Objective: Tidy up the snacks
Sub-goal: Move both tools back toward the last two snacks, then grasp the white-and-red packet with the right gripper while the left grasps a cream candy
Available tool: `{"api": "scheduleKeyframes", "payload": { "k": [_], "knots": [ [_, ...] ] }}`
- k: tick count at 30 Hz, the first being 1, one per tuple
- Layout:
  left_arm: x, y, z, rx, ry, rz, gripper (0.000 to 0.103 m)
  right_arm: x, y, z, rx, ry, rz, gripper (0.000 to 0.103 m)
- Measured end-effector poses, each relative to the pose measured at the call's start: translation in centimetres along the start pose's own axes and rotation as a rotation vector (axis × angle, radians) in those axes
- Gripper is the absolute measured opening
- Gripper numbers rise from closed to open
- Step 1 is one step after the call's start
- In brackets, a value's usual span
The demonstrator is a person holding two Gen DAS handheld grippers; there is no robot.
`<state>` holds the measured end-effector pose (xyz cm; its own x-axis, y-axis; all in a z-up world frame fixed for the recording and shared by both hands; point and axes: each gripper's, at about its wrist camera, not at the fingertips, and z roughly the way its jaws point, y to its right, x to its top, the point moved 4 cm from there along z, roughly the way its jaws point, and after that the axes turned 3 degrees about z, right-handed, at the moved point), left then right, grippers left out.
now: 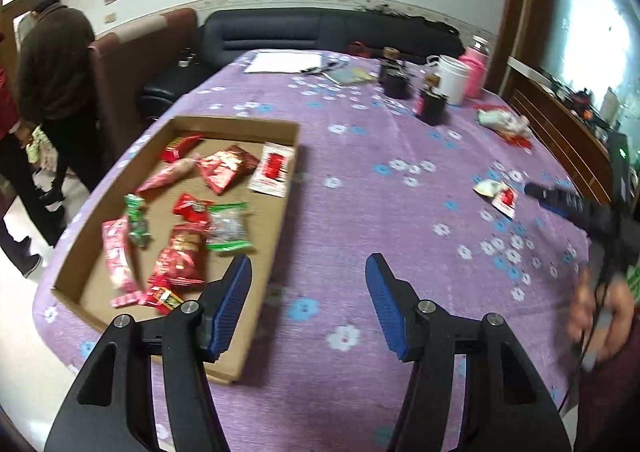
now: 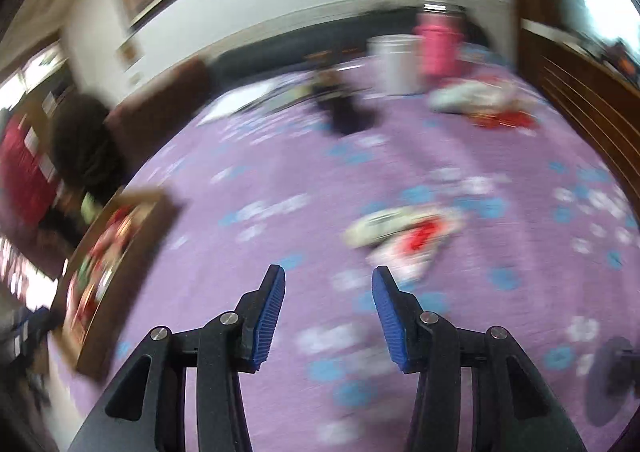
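Most snacks already lie in the cardboard tray (image 1: pixel 286 156) at the table's (image 1: pixel 360 212) left edge, about 10 packets in red and green wrappers. 2 loose packets (image 2: pixel 400 232) lie near the right edge, and a small heap (image 1: pixel 505 123) sits toward the far right corner. The left gripper (image 1: pixel 308 272) and right gripper (image 2: pixel 328 284) both hold nothing, jaws spread. By my judgement, only those stragglers remain.
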<state>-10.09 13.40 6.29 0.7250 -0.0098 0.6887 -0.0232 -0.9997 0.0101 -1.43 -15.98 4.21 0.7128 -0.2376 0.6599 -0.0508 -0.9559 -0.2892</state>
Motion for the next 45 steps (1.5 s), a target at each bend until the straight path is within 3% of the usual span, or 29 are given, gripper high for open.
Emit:
{"api": "scheduleKeyframes", "payload": {
  "k": [5, 10, 12, 15, 16, 24, 31, 38, 42, 45],
  "knots": [
    [-0.3, 0.9, 0.6, -0.012, -0.023, 0.011, 0.058, 2.1, 5.3, 2.3, -0.032, -0.021, 0.155, 0.048],
    [-0.7, 1.0, 0.8, -0.015, -0.037, 0.006, 0.058, 2.3, 6.0, 6.1, -0.018, -0.092, 0.217, 0.047],
    [-0.8, 1.0, 0.8, -0.016, -0.041, 0.005, 0.058, 2.3, 5.5, 7.0, -0.039, -0.090, 0.196, 0.046],
    [-0.9, 0.9, 0.8, -0.012, -0.044, 0.005, 0.058, 2.2, 3.5, 8.0, -0.047, -0.106, 0.122, 0.025],
    [-0.9, 0.9, 0.9, -0.014, -0.045, 0.003, 0.058, 2.1, 2.7, 8.3, -0.049, -0.108, 0.096, 0.023],
    [-1.2, 1.1, 1.6, -0.035, -0.067, 0.000, 0.058, -0.4, -2.3, 8.1, 0.066, -0.176, -0.099, 0.023],
    [-1.3, 1.7, 2.9, -0.105, -0.116, -0.029, 0.058, -1.6, -3.3, 7.4, -0.006, -0.135, -0.189, 0.032],
    [-0.6, 3.3, 3.9, -0.180, -0.137, -0.039, 0.058, -1.5, -3.9, 7.9, -0.036, -0.099, -0.233, 0.033],
    [0.4, 4.9, 4.8, -0.214, -0.156, -0.028, 0.058, -1.3, -3.1, 7.7, -0.019, -0.096, -0.195, 0.025],
    [1.0, 6.4, 5.5, -0.212, -0.162, -0.003, 0.058, -0.9, -1.7, 7.3, -0.082, -0.069, -0.154, 0.023]
  ]
}}
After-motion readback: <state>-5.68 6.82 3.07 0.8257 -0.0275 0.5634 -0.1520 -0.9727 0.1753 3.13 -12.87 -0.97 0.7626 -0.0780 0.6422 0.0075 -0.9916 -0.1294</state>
